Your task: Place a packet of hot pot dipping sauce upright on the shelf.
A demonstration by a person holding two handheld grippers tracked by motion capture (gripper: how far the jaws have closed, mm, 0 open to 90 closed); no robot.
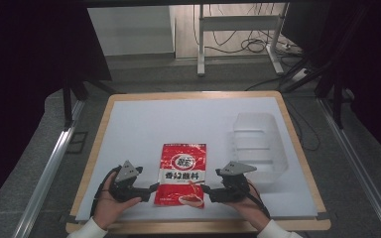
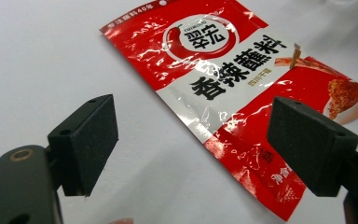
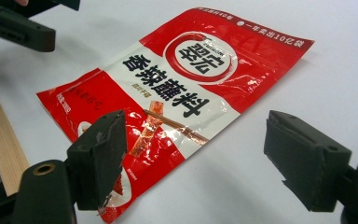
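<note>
A flat, glossy red-and-white foil seasoning packet (image 1: 182, 174) lies on the white table surface (image 1: 144, 124), near the front edge. The left gripper (image 1: 154, 187) and right gripper (image 1: 204, 188) flank its lower corners. Both sets of jaws stand wide apart, gripping nothing. A clear plastic bin (image 1: 258, 144) sits to the right.

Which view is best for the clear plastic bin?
The high view: the clear rectangular plastic bin sits whole at the table's right side, beyond the right gripper. The two gripper views look at the flat red foil seasoning packet on the white surface, so they give nothing on the bin.
</note>
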